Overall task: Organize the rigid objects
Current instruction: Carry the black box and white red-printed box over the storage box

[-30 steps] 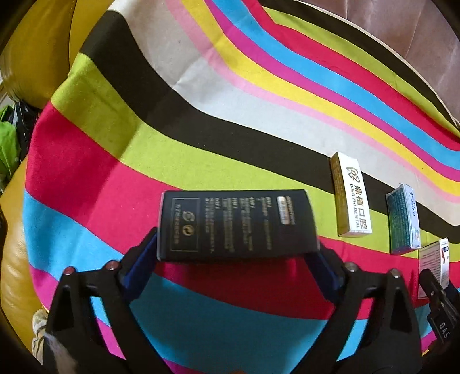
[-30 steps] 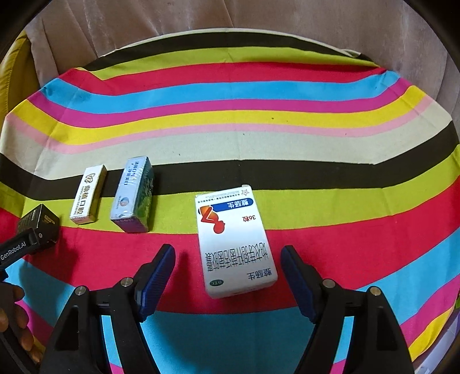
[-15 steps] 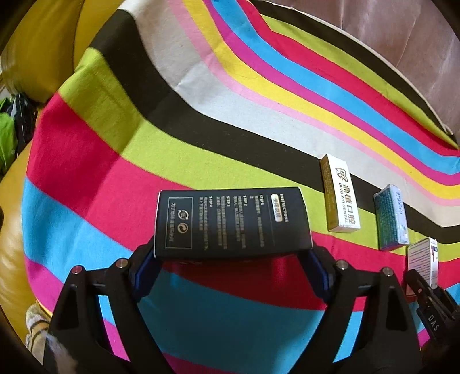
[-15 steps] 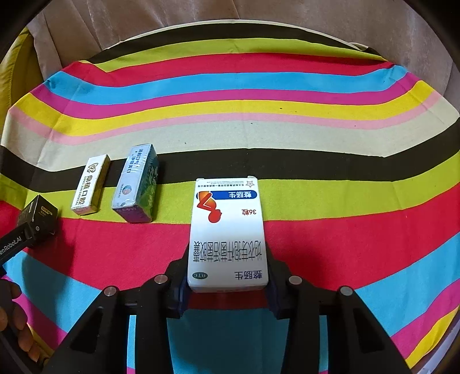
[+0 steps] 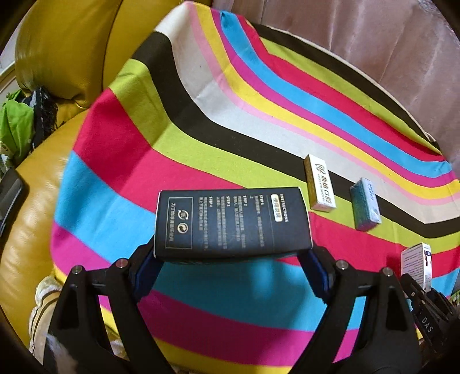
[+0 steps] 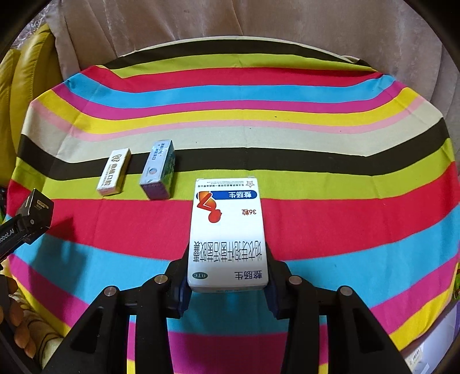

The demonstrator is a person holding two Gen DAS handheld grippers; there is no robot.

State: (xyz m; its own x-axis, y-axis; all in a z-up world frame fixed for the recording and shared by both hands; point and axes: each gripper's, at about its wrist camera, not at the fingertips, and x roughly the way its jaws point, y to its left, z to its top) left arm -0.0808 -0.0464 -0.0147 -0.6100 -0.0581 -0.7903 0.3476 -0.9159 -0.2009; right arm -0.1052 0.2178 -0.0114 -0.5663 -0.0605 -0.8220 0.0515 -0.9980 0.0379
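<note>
My left gripper (image 5: 233,259) is shut on a black box (image 5: 233,221) with white print and holds it crosswise above the striped cloth (image 5: 201,115). My right gripper (image 6: 227,287) is shut on a white medicine box (image 6: 227,233) with a red figure and holds it lengthwise above the cloth (image 6: 316,143). The black box also shows at the left edge of the right wrist view (image 6: 36,207). The white medicine box shows at the right of the left wrist view (image 5: 417,266). A white and gold box (image 6: 113,171) and a blue box (image 6: 159,168) lie side by side on the cloth.
The white and gold box (image 5: 319,182) and the blue box (image 5: 365,204) also show in the left wrist view. A yellow leather sofa (image 5: 57,57) lies left of the cloth. A beige fabric (image 6: 230,23) rises behind it. A dark flat object (image 5: 8,198) lies on the sofa.
My right gripper closed on the white medicine box and lifted it off the cloth. My left gripper rose and drew back with the black box.
</note>
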